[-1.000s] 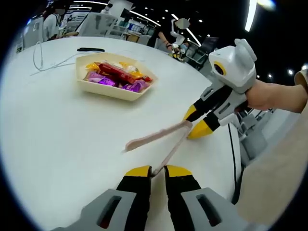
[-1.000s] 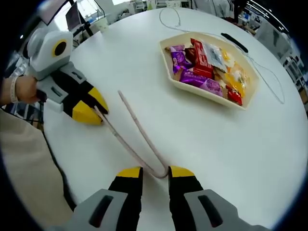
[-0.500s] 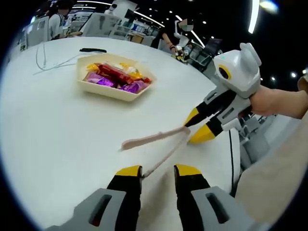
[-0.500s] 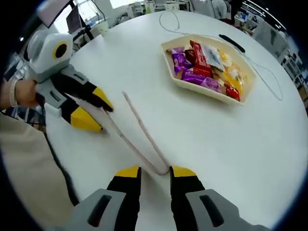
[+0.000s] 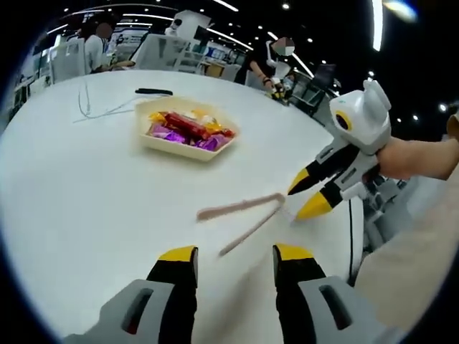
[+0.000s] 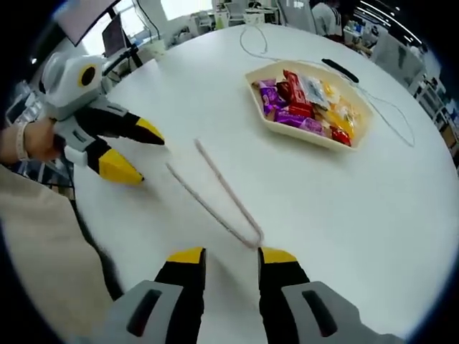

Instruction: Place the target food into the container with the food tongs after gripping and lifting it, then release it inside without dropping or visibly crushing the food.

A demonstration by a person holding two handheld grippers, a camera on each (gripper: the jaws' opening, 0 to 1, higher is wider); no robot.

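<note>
Two hand-held grippers with yellow-tipped black jaws hover over a round white table [image 5: 86, 201], and both stand with their jaws spread apart, holding nothing. In the left gripper view, the left gripper [image 5: 234, 254] rises from the bottom, and just ahead of it the pink food tongs [image 5: 244, 215] lie flat on the table, free of either gripper. The right gripper [image 5: 308, 195] enters that view from the right, held by a hand [image 5: 412, 154], its tips near the tongs' hinge end but apart from it. In the right gripper view, the right gripper [image 6: 224, 254] sits just behind the bend of the tongs, whose two arms fan away across the table, while the left gripper [image 6: 136, 154] comes in from the left with its tips near the ends of the tongs' arms. Farther across the table sits a cream container [image 6: 312, 136], a shallow tray already holding wrapped snacks [image 6: 305, 100] in purple, red, orange and yellow. Beyond it lie a thin white cable [image 6: 391, 107] and a dark pen-like object [image 6: 341, 69].
</note>
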